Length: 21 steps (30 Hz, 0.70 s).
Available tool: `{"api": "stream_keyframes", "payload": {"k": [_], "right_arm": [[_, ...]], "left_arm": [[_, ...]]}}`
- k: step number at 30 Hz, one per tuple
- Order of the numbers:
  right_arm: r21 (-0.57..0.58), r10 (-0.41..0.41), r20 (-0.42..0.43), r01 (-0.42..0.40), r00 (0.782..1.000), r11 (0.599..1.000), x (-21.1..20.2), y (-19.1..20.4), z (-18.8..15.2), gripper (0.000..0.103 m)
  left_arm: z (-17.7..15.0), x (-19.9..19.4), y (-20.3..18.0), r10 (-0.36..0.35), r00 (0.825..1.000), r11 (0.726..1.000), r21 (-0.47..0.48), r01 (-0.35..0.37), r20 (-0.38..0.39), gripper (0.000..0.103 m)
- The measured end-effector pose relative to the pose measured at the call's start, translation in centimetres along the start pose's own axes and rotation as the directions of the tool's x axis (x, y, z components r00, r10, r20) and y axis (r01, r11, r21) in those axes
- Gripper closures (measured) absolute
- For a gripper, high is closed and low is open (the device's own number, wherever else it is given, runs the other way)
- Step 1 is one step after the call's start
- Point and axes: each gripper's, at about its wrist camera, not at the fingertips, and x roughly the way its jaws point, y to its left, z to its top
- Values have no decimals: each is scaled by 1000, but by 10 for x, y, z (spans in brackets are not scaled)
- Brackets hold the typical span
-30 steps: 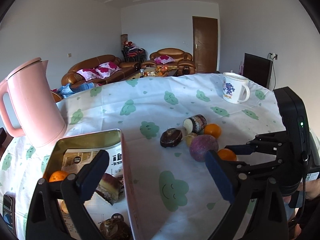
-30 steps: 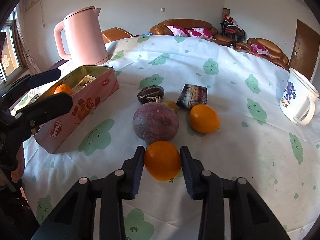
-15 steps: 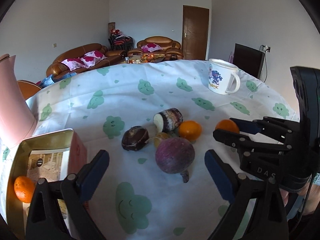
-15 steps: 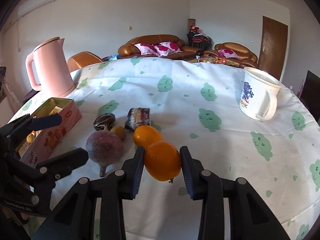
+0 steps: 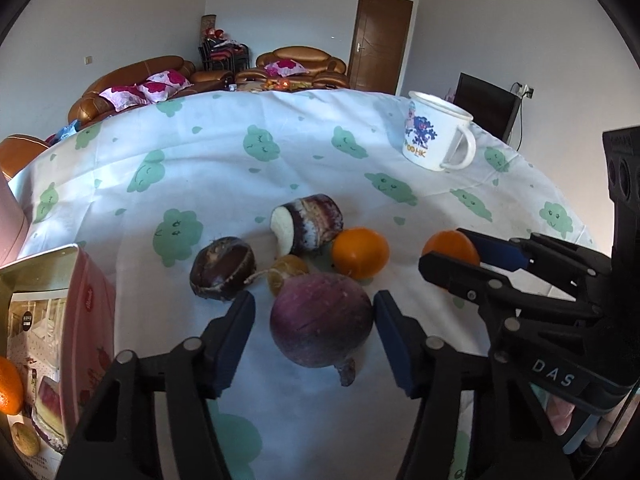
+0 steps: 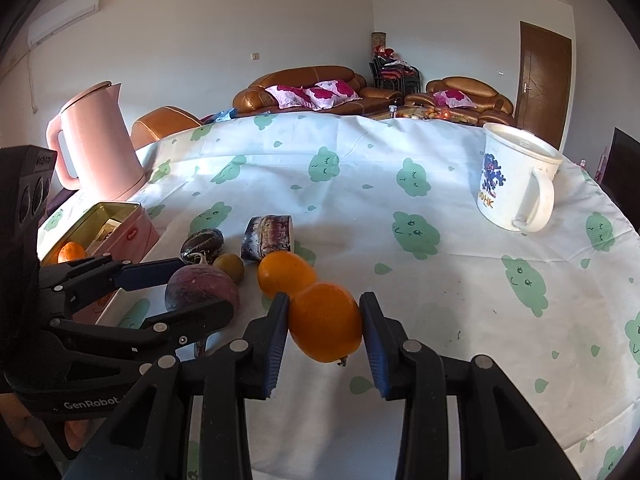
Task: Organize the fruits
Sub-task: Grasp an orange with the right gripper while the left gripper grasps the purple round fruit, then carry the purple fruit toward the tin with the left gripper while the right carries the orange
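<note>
Clamping an orange (image 6: 325,322), the right gripper (image 6: 323,334) has both blue pads pressed on the fruit's sides; the fruit looks lifted just clear of the tablecloth (image 6: 420,280). Left gripper (image 5: 314,332) straddles the purple turnip (image 5: 320,324), jaws have just been closing. In the left wrist view the right pad sits at the turnip's skin, the left pad shows a narrow gap, so not gripped, and the turnip rests on the cloth. Just behind the turnip: a small yellowish fruit (image 5: 286,272), a dark chestnut-like piece (image 5: 222,268) to its left, a cut purple-and-white chunk (image 5: 308,224) further back, and a second orange (image 5: 360,253) touching that chunk. Pink tin (image 6: 120,224) stands open at the left edge of the cloth, well apart from the pile, with another orange (image 6: 70,251) inside and printed packets under it. White mug (image 6: 516,184) stands upright at far right, handle facing right. Pink kettle (image 6: 96,140) stands behind the tin. Brown sofas (image 6: 304,88) line the back wall beyond the table.
</note>
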Motion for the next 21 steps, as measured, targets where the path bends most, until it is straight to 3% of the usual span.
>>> {"api": "stream_keyframes", "payload": {"k": [2,21], "right_arm": [[-4,9,-4,-9,1000,1000,1,1,0,65],[-23,29,67,-27,997,999,-13,3,-1,65]], "left_arm": [[0,-2,-3,-3,1000,1000,12,3,9,48],[-1,-14,-5,12,997,999,29,-14,71,49]]}}
